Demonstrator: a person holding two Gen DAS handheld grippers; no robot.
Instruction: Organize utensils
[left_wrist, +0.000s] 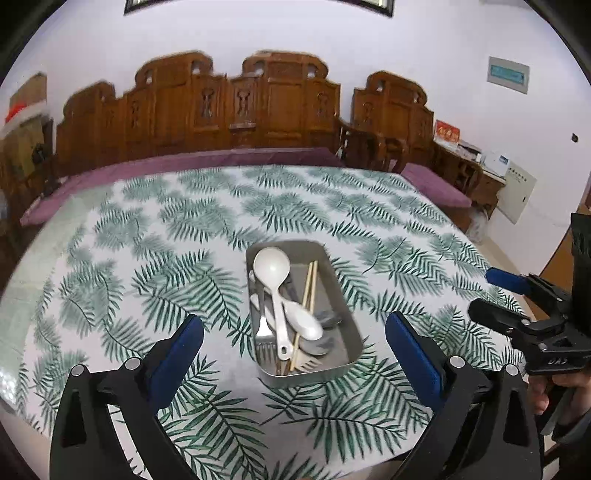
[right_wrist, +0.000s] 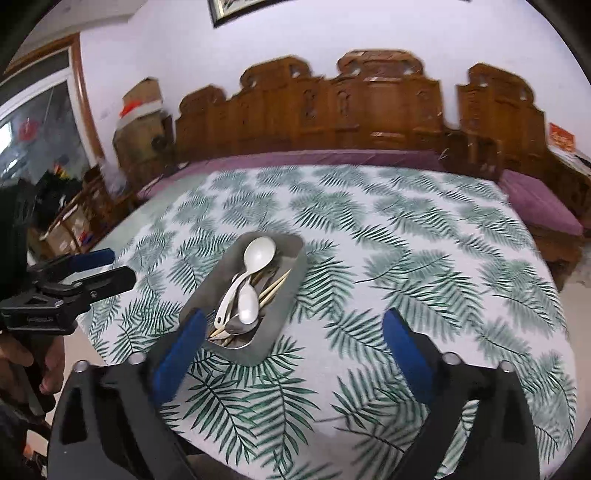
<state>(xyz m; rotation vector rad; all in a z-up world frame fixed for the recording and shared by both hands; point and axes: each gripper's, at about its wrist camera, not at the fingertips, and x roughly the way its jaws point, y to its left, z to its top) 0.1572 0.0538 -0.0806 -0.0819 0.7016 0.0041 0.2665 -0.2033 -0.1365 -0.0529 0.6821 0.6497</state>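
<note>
A grey metal tray (left_wrist: 347, 295) stands on the leaf-print tablecloth (left_wrist: 147, 240). In it lie a large white ladle-like spoon (left_wrist: 271, 267), a smaller white spoon (left_wrist: 303, 321), wooden chopsticks (left_wrist: 308, 291), forks (left_wrist: 263, 328) and metal spoons. My left gripper (left_wrist: 295, 332) is open and empty, hovering just short of the tray. My right gripper (right_wrist: 293, 328) is open and empty, to the right of the tray (right_wrist: 291, 291), its left finger (right_wrist: 184, 339) over the tray's near corner. The same spoons (right_wrist: 258, 253) and chopsticks (right_wrist: 275, 286) show in the right wrist view.
A carved wooden bench (left_wrist: 236, 107) with a purple cushion (left_wrist: 221, 158) runs behind the table. The right gripper appears at the right edge of the left wrist view (left_wrist: 517, 295); the left gripper at the left edge of the right wrist view (right_wrist: 85, 273). Boxes (right_wrist: 70, 229) stand at the left.
</note>
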